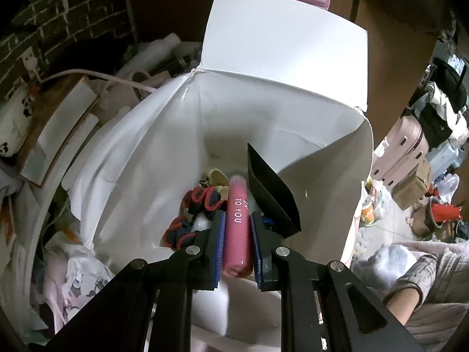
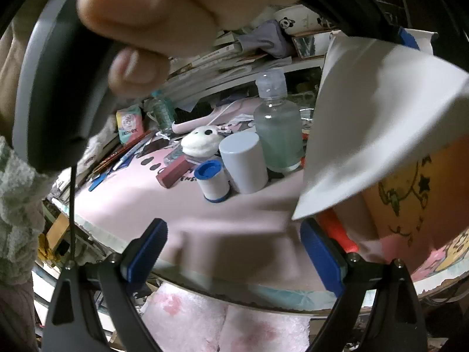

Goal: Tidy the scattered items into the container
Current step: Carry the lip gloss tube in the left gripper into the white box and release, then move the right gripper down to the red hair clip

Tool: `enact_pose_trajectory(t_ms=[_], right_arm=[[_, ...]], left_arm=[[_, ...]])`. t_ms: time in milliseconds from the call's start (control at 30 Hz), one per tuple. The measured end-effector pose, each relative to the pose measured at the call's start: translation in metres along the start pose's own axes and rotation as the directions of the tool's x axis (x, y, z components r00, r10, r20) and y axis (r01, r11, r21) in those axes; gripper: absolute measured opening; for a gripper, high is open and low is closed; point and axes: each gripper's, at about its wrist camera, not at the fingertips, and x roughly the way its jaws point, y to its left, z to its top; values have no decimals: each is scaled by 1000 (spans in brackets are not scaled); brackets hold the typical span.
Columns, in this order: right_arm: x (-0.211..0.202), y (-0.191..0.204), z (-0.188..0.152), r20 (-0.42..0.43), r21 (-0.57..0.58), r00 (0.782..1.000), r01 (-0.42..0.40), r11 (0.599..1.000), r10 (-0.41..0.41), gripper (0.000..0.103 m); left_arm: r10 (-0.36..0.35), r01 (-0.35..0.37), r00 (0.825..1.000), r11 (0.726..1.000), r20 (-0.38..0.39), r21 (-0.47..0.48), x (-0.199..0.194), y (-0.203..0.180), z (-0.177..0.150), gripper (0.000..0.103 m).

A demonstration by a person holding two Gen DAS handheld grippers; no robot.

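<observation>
Left gripper (image 1: 238, 236) clamped on pink tube (image 1: 238, 223), pads pressing both its sides, poised over open white box (image 1: 146, 152) already holding socks (image 1: 202, 198) and black scoop (image 1: 271, 193). Right gripper (image 2: 234, 252) spread wide, empty, above pink mat (image 2: 176, 205); bottle (image 2: 277, 135), white cylinder (image 2: 243, 162), spool (image 2: 212, 183) well beyond fingertips.

My right hand-held gripper (image 2: 234, 249) hangs open over the pink worktop (image 2: 164, 205); bottle (image 2: 277, 135), white cylinder (image 2: 244, 162) and blue-capped roll (image 2: 212, 183) stand ahead.

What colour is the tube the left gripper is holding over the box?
Pink tube with white lettering, clearest in the left wrist view.
</observation>
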Motion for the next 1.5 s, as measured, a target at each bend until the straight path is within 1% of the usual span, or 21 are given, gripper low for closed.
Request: enact_pose_trajectory(t_ms=[67,133,233,267,333,433,533,567,600,667,733,800,900,933,1000,1133,1200,1233,1300,1433,1500], right_arm=[[0,0,0,1,0,1000,1,1000,-1,91],[-1,0,0,4,1,1000,5,1000,-5,91],[-1,-2,-1,9,5,1000,12,1000,-12,91],[-1,-2,-2,14,7,1000,15,1000,-15,91],[-2,-4,-4,27,11,999,21,1000,-21,91],[-3,-4,-8,49,8,998,36,999,-36,91],[-5,-3,-14,91,-7,994,64,998,-63,91],[-7,-3,-16,105,-12,992,71,997,-69,91],[-9,-3,-17,119,-18,990,76,997,-74,91],[-11,-2,-21,139,-32,987,88,996,-82,91],[-12,0,-25,158,-46,983,102,994,-93,91],[-17,4,-28,200,-73,970,158,985,-141,91],[-20,14,-32,262,-139,933,289,947,-246,91],[-18,16,-33,262,-153,926,316,936,-270,91],[-14,14,-33,250,-156,923,338,928,-293,91],[-10,10,-28,272,-145,898,395,907,-347,91],[-6,8,-26,278,-151,878,441,885,-390,91],[-2,6,-24,267,-155,873,456,876,-407,91],[6,-1,-23,222,-152,881,455,877,-419,91],[7,-10,-26,180,-107,919,372,922,-350,90],[6,-12,-29,170,-79,937,323,943,-306,77]], left_arm=[[-2,2,1000,1000,6,-7,-1,0,1,19],[-4,5,1000,1000,29,-20,-7,1,-1,44],[-14,17,996,999,84,-33,-21,3,-5,67],[-17,22,994,999,106,-39,-27,4,-7,70],[-20,30,987,998,159,-59,-42,7,-13,82],[-11,38,972,994,236,-107,-64,12,-27,90],[44,12,952,984,304,-180,-83,18,-46,100],[76,-8,942,979,327,-203,-89,20,-53,100],[123,-39,925,972,359,-233,-97,22,-65,101],[195,-81,901,953,388,-291,-108,28,-83,103],[285,-131,873,918,395,-374,-117,36,-107,103],[345,-156,847,889,405,-430,-125,40,-132,103],[358,-128,830,869,428,-479,-132,47,-163,103],[360,-116,824,862,437,-493,-134,48,-174,103],[377,-109,811,849,447,-518,-137,50,-192,103],[399,-109,802,829,444,-549,-137,51,-210,103],[405,-104,799,821,444,-561,-138,52,-217,103],[402,-99,799,821,447,-562,-138,53,-219,103],[399,-92,798,821,451,-563,-138,54,-223,103],[405,-105,803,817,436,-566,-134,55,-224,103],[393,-91,806,821,442,-564,-133,56,-224,103]])
